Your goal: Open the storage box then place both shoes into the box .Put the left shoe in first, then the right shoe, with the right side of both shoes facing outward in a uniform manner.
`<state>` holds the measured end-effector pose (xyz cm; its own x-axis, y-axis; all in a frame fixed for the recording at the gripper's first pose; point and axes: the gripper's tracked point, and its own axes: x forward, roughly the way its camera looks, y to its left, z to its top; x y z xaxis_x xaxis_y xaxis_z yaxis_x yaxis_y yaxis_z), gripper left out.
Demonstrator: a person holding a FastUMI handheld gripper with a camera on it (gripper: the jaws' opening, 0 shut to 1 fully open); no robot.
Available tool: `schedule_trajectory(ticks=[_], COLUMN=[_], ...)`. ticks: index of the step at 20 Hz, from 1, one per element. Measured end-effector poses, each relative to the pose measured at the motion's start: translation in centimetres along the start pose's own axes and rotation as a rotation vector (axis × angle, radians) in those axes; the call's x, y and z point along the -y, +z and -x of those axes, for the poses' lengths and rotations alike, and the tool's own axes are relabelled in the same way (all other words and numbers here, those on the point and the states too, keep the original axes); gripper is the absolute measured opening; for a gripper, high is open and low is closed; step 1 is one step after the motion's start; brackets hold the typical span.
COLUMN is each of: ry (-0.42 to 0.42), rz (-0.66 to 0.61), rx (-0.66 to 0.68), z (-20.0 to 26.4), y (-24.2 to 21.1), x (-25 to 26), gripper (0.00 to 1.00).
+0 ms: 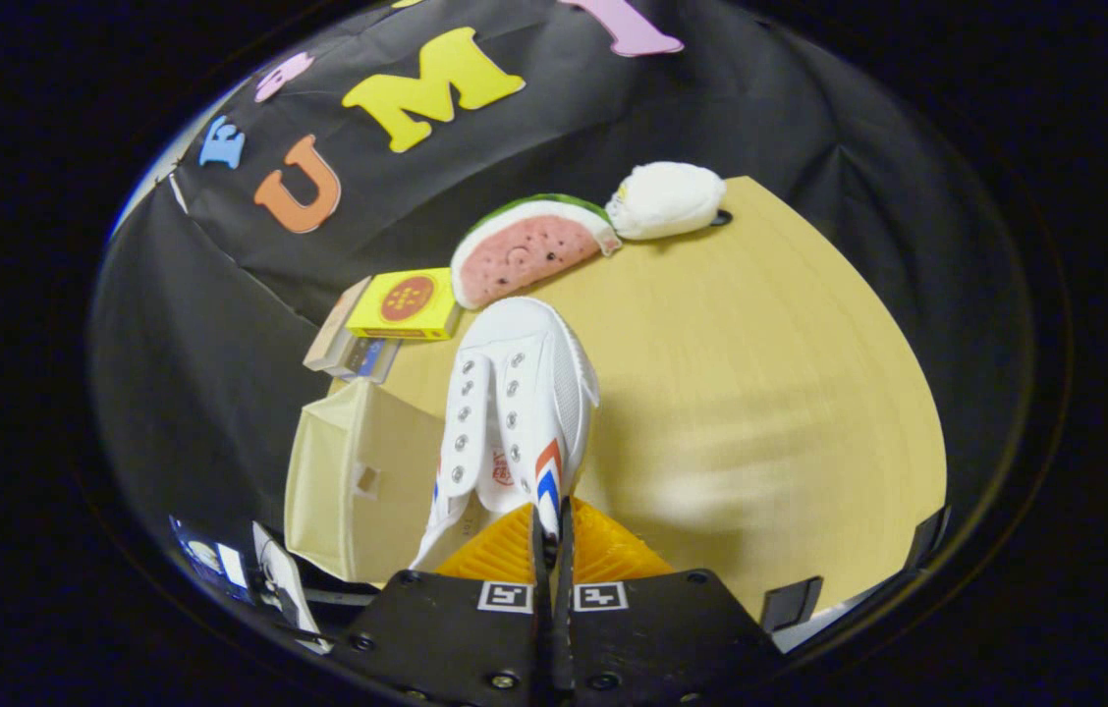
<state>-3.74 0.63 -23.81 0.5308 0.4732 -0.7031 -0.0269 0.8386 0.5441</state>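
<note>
A white canvas shoe with red and blue stripes hangs from my gripper, toe pointing away from me. Both fingers are pressed together on the edge of the shoe's collar beside the stripes. The shoe is lifted above the wooden table. Just left of the shoe stands the cream storage box, its side wall with a small square handle hole facing me. I cannot see into the box from here.
Beyond the shoe lie a yellow box stacked on flat packages, a watermelon-slice plush and a white plush. Black cloth walls stand behind the table. Some printed items lie by the box's near corner.
</note>
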Motion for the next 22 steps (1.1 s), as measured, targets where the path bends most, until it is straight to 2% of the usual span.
schedule_trajectory(ticks=[6,11,16,22], ry=[0.067,0.075,0.009,-0.106], rz=[0.032,0.071,0.078,0.097], rx=[0.049,0.066,0.056,0.05], z=[0.7,-1.4,-5.0,-7.8], y=[-1.3,-3.3,-5.3,-7.7], x=[-12.2,-19.6,-21.8,-20.8], gripper=[0.0,0.0,0.0,0.0])
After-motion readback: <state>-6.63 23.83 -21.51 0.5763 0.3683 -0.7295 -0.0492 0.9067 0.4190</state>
